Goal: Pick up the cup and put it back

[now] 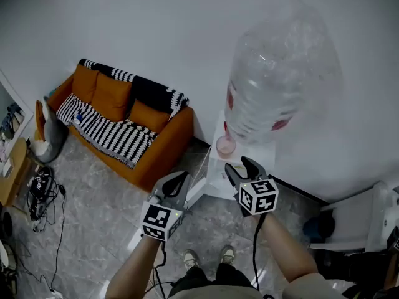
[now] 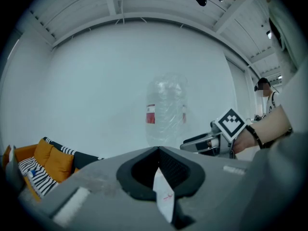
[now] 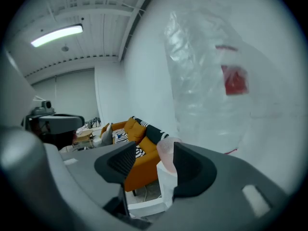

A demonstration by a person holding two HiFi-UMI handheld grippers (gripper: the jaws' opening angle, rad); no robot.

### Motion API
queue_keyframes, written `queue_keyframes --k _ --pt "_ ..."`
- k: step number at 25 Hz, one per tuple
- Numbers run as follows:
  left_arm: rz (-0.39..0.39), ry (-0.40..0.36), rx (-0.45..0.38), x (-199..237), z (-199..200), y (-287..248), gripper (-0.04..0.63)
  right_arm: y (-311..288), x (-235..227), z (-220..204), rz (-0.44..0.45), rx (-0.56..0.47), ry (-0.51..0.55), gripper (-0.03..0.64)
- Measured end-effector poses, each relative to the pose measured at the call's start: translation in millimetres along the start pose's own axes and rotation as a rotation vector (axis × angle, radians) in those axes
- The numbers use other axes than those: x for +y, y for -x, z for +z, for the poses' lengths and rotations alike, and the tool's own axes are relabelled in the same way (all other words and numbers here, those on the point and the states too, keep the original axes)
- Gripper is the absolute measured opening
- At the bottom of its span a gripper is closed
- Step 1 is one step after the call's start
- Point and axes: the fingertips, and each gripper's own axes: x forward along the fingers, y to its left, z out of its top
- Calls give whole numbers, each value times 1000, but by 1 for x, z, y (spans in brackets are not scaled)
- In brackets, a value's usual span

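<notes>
Left gripper view shows my left gripper (image 2: 158,150) clenched, jaws meeting. My right gripper (image 3: 153,150) is released, the pink cup (image 3: 166,154) between its jaws by the right one, on the white stand (image 3: 168,183) under the water bottle (image 3: 207,81).

cup (image 1: 225,146): pale pink, looks translucent. sofa (image 1: 112,95): orange. throw (image 1: 109,132): black-and-white stripes. water bottle (image 1: 274,73): clear, red label. stand (image 1: 212,182): white. floor (image 1: 93,210): grey, marbled. wall (image 1: 156,23): white.
</notes>
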Motion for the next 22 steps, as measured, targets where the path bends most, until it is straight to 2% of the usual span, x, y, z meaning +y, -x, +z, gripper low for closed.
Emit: queue_keyframes --k 5,11,17,22 --pt "17 -23 -48 -6 39 26 3 57 42 54 76 -94 106 203" --pt "20 -51 -110 -23 81 61 3 122 77 103 132 -215 120 139" --pt "34 -63 -159 -45 112 97 3 177 100 125 170 -284 119 73" --pt "49 -106 -170 -65 124 122 3 208 110 128 183 -291 107 40"
